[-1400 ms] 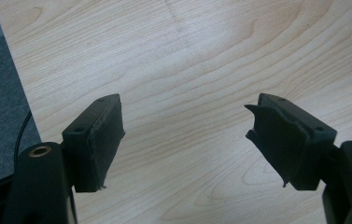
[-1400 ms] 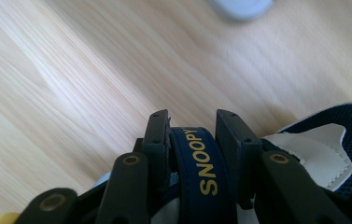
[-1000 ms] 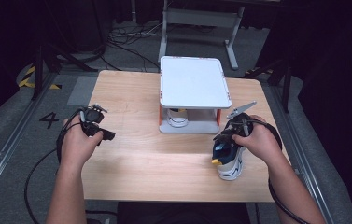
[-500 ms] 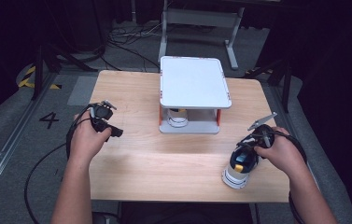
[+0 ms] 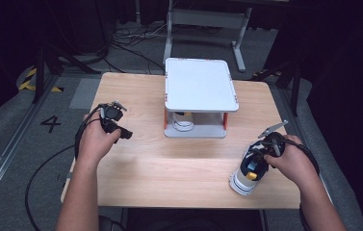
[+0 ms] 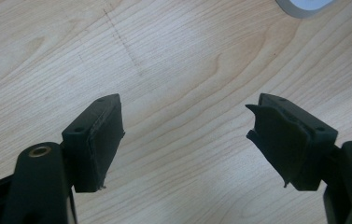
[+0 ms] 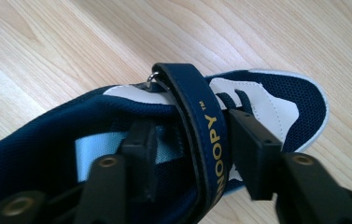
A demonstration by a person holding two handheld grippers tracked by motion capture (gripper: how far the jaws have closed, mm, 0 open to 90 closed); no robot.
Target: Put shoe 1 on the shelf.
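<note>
Bare table (image 5: 169, 168) lies open between the hands — a two-tier stand (image 5: 199, 96) blocks the far middle.

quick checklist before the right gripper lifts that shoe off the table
1. Right gripper on the shoe: ok, one jaw inside the opening, one outside, closed over the strap.
2. Grip firm enough to lift: cannot tell.
3. Shoe on the table: not ok, it sits near the front edge, so lift straight up.
4. Left gripper free: ok, jaws open over bare wood.
5. Left hand out of the path: ok, far across the table.
6. White stand as a drop spot: top ok; another shoe sits under it.
</note>
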